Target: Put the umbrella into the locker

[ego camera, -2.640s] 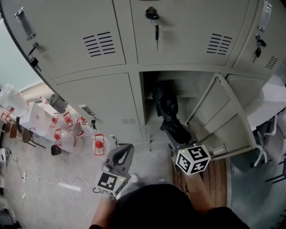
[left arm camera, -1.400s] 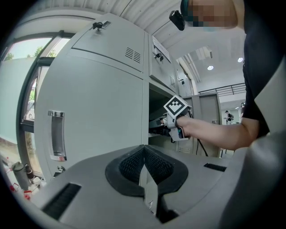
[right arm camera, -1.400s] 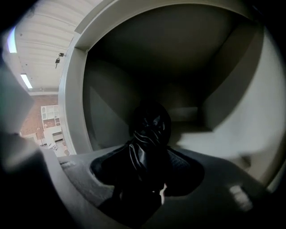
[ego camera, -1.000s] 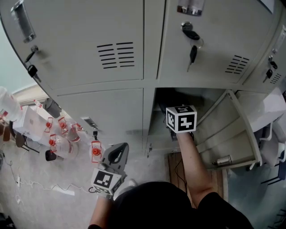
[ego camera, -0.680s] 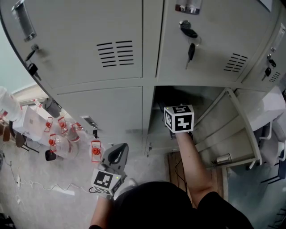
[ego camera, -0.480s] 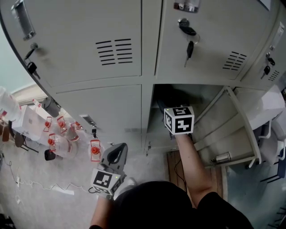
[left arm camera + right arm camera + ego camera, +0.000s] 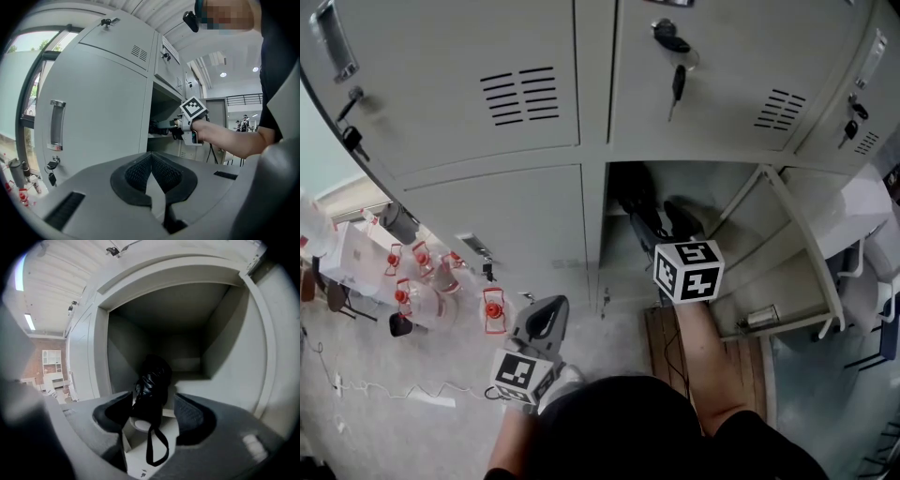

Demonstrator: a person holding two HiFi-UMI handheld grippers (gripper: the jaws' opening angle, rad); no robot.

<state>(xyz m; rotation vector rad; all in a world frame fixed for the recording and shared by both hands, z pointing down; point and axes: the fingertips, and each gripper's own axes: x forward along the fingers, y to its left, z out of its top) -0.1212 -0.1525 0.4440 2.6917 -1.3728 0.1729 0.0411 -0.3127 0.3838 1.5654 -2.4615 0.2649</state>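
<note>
Right gripper [image 7: 667, 228] was carrying the folded black umbrella [image 7: 152, 380] outside the cabinet a few seconds ago and was then sunk deep in the open locker [image 7: 727, 192]. It has now drawn back toward the person, with its marker cube clear of the opening. Its jaws have just been opening and now stand wide. The umbrella's handle end lies between them, close to the left pad and apart from the right pad, with neither pressing on it. The wrist strap [image 7: 157, 446] hangs in a loop over the gripper's body. The umbrella rests inside the compartment at 12 o'clock from the gripper, leaning back into the dark interior. Judgement: the placing is done and this is the release, but the strap could snag if the gripper pulls out carelessly. The locker door [image 7: 787, 253] stands swung out at 3 o'clock and is not yet closed. Left gripper [image 7: 151, 174] is at 8 o'clock from the right one, low by the person's side. Its jaws are together with nothing between them, and it touches nothing.
</note>
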